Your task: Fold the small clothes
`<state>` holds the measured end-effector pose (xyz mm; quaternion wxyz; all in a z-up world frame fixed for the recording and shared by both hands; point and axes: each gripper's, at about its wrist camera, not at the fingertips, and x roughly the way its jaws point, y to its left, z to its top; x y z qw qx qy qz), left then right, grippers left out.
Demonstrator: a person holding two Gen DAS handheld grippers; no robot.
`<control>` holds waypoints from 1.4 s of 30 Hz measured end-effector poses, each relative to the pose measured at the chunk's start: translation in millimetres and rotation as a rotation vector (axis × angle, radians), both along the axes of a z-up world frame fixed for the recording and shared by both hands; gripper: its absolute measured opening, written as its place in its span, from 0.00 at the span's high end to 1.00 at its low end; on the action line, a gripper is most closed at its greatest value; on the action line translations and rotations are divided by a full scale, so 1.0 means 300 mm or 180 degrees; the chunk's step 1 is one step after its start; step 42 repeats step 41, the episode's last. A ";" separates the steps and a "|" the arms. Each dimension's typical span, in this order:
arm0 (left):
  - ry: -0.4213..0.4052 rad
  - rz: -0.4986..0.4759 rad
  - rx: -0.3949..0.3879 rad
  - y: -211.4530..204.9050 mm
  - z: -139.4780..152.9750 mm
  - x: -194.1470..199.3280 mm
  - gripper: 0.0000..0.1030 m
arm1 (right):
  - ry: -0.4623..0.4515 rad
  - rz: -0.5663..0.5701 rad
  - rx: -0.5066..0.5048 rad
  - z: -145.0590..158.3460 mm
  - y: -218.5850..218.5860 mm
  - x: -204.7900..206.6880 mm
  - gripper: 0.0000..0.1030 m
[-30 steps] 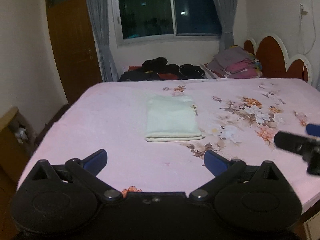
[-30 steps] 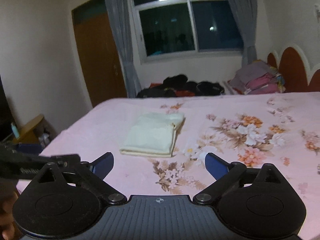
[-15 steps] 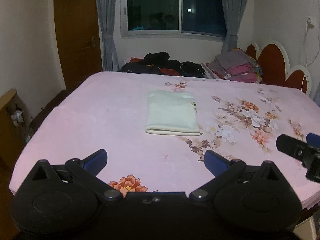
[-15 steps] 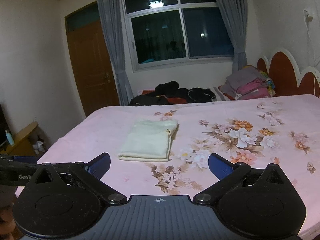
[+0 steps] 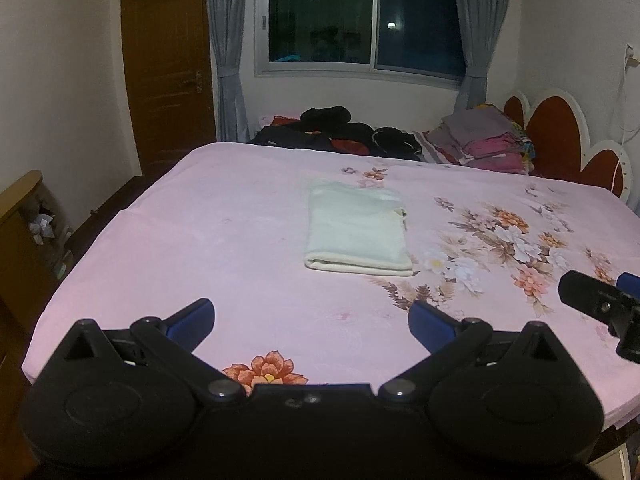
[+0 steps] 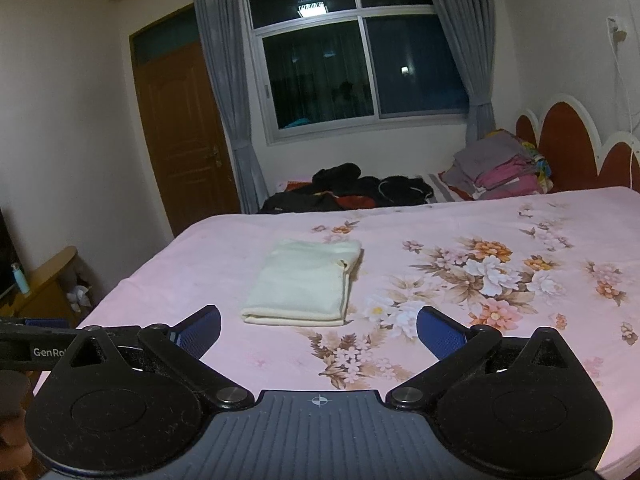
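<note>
cream cloth [image 5: 357, 232], pink (floral) bedsheet [image 5: 240, 240]

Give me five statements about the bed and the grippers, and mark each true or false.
1. The cream cloth lies folded on the pink bedspread. True.
2. The left gripper is shut on the cloth. False: it is open and apart from the cloth.
3. The right gripper is open and holds nothing. True.
4. The dark clothes lie beside the cream cloth. False: they lie at the far edge of the bed, under the window.
5. The folded stack sits near the headboard. True.
</note>
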<state>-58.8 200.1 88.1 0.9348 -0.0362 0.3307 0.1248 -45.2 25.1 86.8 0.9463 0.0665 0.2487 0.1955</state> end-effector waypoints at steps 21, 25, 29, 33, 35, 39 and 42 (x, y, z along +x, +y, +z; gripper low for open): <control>0.0058 0.0088 -0.0060 0.040 -0.017 0.015 0.00 | 0.0042 0.0070 0.0028 -0.014 0.016 0.019 0.00; 0.0083 0.0111 -0.0053 0.044 -0.020 0.029 0.00 | 0.0059 0.0085 0.0041 -0.020 0.020 0.029 0.00; 0.0086 0.0093 -0.0063 0.046 -0.026 0.036 0.00 | 0.0085 0.0100 0.0044 -0.032 0.027 0.038 0.00; 0.0104 0.0056 -0.0116 0.058 -0.039 0.050 0.00 | 0.0127 0.0096 0.0048 -0.046 0.032 0.055 0.00; 0.0117 0.0047 -0.0140 0.067 -0.048 0.062 0.00 | 0.0143 0.0094 0.0052 -0.052 0.034 0.064 0.00; 0.0099 0.0074 -0.0141 0.084 -0.067 0.094 0.00 | 0.0186 0.0078 0.0046 -0.069 0.036 0.089 0.00; 0.0132 0.0074 -0.0120 0.092 -0.081 0.126 0.00 | 0.0216 0.0060 0.0033 -0.083 0.034 0.105 0.00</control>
